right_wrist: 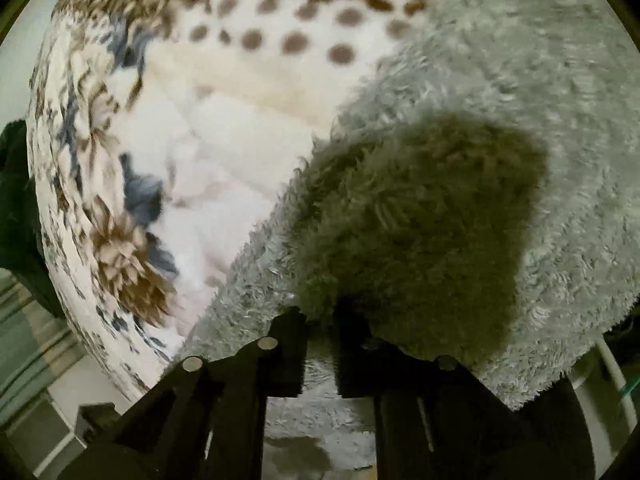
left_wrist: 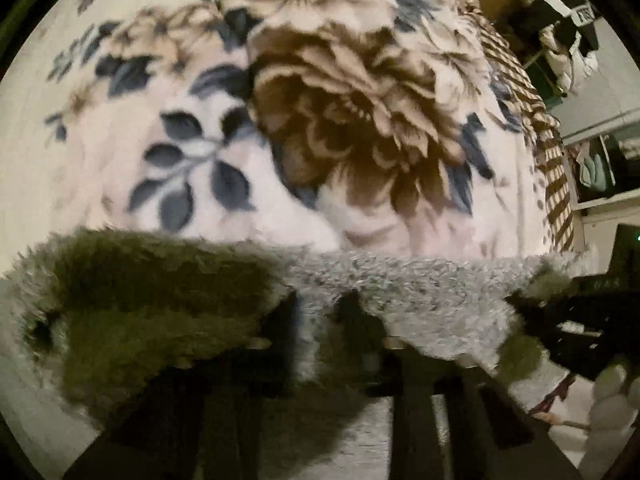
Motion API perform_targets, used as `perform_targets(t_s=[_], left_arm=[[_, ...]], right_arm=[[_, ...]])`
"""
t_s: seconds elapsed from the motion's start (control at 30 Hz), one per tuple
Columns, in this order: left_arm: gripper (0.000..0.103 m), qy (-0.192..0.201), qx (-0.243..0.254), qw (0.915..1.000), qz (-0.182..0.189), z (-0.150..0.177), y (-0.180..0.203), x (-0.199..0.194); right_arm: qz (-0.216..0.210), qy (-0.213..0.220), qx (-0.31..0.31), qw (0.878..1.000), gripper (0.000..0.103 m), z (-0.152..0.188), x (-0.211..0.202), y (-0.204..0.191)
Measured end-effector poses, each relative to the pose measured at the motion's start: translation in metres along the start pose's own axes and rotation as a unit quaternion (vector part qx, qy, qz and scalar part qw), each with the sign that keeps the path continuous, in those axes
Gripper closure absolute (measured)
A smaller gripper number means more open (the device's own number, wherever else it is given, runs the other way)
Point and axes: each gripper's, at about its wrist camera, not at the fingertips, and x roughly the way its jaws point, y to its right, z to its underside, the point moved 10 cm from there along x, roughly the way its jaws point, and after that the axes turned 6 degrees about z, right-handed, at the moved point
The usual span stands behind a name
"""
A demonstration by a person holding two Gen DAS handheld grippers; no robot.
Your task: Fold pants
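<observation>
The pants are fluffy grey fleece with dark olive patches. In the left wrist view the pants lie across the bottom of the frame, and my left gripper is shut on their edge, with an olive patch to the left of it. In the right wrist view the pants fill the right half, with an olive patch just ahead. My right gripper is shut on the pants' edge. The other gripper shows at the right of the left wrist view, also at the fabric.
A floral blanket in cream, brown and blue covers the bed beneath; it also shows in the right wrist view. Shelves with clutter stand beyond the bed's right edge. Floor shows at lower left.
</observation>
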Motion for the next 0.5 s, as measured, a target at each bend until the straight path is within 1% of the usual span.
perform_targets(t_s=[0.1,0.23,0.27,0.33,0.37,0.4,0.43,0.47,0.5], left_arm=[[0.099,0.008,-0.004,0.9999,0.007,-0.001,-0.006,-0.007],[0.099,0.026,-0.003,0.9996,0.004,-0.016,-0.012,-0.018],[0.099,0.038,-0.005,0.9993,0.004,-0.023,-0.014,-0.023],[0.099,0.052,-0.006,0.9986,-0.003,-0.036,-0.018,-0.032],[0.099,0.058,-0.007,0.9983,-0.005,-0.042,-0.02,-0.035],[0.099,0.059,-0.011,0.9982,0.0,-0.045,-0.021,-0.037],[0.098,0.057,-0.018,0.9982,0.008,-0.044,-0.021,-0.041],[0.098,0.051,-0.025,0.9983,0.014,-0.042,-0.019,-0.043],[0.096,0.042,-0.031,0.9985,0.02,-0.037,-0.015,-0.046]], right_arm=[[-0.013,0.021,0.001,1.0,0.095,-0.002,-0.018,-0.004],[-0.026,0.037,0.005,0.999,0.095,-0.011,-0.034,-0.008],[-0.027,0.038,0.006,0.999,0.095,-0.013,-0.036,-0.009],[-0.026,0.037,-0.004,0.999,0.095,-0.017,-0.035,-0.014],[-0.023,0.029,-0.017,0.999,0.094,-0.017,-0.029,-0.022],[-0.023,0.011,-0.028,0.999,0.092,-0.016,-0.022,-0.025],[-0.032,0.004,-0.029,0.999,0.089,-0.017,-0.021,-0.023],[-0.04,-0.001,-0.036,0.999,0.082,-0.016,-0.02,-0.024],[-0.054,-0.008,-0.049,0.997,0.061,-0.014,-0.021,-0.023]])
